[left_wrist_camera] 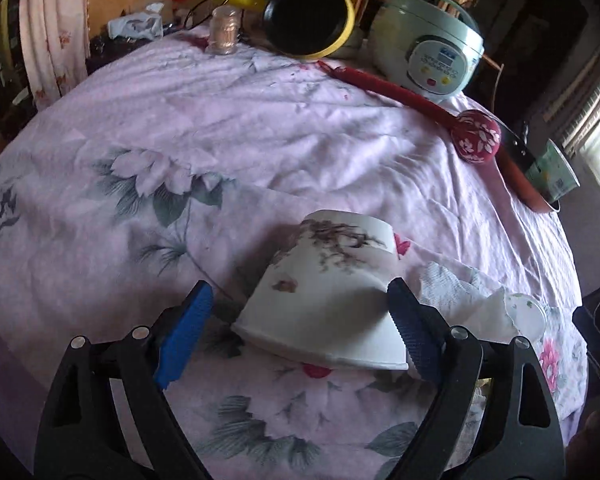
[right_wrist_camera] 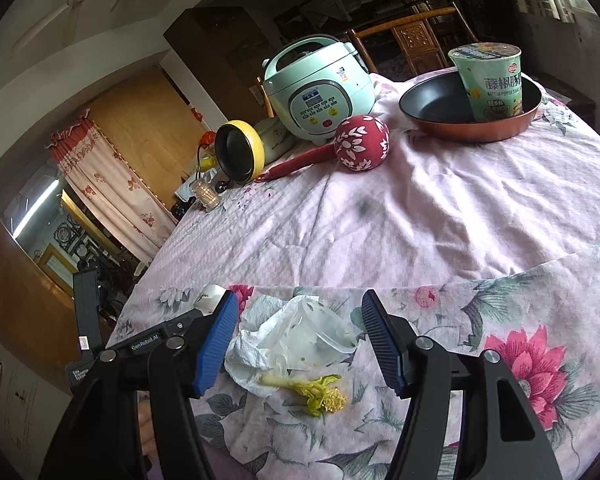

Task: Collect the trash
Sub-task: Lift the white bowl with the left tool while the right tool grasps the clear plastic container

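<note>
Left gripper [left_wrist_camera: 300, 320] straddles tipped paper bowl [left_wrist_camera: 323, 300] (jaws wide), tissue [left_wrist_camera: 459, 296] beside.

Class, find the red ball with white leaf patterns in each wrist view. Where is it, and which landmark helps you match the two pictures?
Left wrist view: the red ball lies at the right, on the cloth beside the copper pan.
Right wrist view: the red ball lies upper centre, in front of the cooker.
Shared landmark: the pale green rice cooker.

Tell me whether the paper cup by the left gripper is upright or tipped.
Tipped: the paper cup lies on its side on the tablecloth.
</note>
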`<move>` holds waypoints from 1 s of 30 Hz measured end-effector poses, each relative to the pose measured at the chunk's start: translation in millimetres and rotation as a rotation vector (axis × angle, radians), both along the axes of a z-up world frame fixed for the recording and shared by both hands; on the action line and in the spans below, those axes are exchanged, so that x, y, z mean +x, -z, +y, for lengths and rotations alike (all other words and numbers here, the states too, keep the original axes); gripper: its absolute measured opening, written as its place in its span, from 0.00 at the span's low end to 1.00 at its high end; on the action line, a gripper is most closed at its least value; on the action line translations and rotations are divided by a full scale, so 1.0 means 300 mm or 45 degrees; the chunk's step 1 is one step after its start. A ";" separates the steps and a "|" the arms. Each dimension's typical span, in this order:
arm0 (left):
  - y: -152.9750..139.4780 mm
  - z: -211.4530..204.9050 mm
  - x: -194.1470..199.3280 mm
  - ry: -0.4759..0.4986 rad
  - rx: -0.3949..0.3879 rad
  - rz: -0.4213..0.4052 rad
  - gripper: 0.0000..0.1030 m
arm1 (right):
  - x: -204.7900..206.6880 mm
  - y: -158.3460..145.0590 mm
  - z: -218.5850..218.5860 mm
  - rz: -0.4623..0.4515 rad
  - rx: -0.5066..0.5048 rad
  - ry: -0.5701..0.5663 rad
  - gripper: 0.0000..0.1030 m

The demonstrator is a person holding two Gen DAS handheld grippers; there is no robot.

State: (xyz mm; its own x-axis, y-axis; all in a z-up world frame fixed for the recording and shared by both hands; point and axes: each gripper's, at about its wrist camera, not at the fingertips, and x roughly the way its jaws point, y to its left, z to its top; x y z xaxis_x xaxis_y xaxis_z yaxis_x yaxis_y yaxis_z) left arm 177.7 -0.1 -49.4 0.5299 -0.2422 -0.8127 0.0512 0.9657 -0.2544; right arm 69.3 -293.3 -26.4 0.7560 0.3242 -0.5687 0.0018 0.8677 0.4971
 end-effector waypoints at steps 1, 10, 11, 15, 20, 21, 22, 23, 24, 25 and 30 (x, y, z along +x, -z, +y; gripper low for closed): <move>0.003 0.019 0.007 -0.006 -0.065 0.018 0.84 | 0.002 0.004 0.005 0.007 -0.009 -0.002 0.62; -0.016 -0.178 -0.025 0.140 0.240 -0.111 0.91 | 0.007 0.015 0.008 0.029 -0.025 0.012 0.62; 0.007 -0.214 -0.021 0.156 0.341 -0.104 0.91 | 0.008 0.016 0.009 0.031 -0.032 0.014 0.62; 0.027 -0.215 -0.021 0.137 0.421 -0.099 0.72 | 0.018 0.033 0.006 0.059 -0.030 0.015 0.63; -0.081 -0.137 -0.068 0.072 0.318 -0.242 0.48 | 0.030 0.053 0.013 0.090 -0.015 -0.002 0.62; -0.083 -0.131 -0.068 0.077 0.295 -0.233 0.48 | 0.034 0.060 0.015 0.102 -0.007 -0.010 0.62; -0.082 -0.125 -0.064 0.086 0.272 -0.215 0.48 | 0.038 0.068 0.017 0.114 -0.002 -0.016 0.62; -0.079 -0.128 -0.065 0.089 0.269 -0.207 0.49 | 0.046 0.076 0.020 0.130 0.003 -0.023 0.62; -0.079 -0.133 -0.068 0.091 0.269 -0.203 0.49 | 0.052 0.086 0.022 0.146 0.004 -0.028 0.63; -0.078 -0.138 -0.071 0.091 0.273 -0.203 0.50 | 0.061 0.098 0.028 0.170 -0.002 -0.035 0.63; -0.060 -0.130 -0.058 0.084 0.277 -0.185 0.51 | 0.086 0.137 0.090 0.246 -0.113 -0.092 0.63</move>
State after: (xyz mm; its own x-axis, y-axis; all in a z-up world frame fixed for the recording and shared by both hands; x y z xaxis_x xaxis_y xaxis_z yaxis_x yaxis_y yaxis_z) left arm 160.5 -39.2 -31.3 0.6339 -0.1082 -0.7658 0.1370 0.9902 -0.0265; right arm 95.3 -266.1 -67.6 0.6071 0.3158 -0.7292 0.0259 0.9093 0.4154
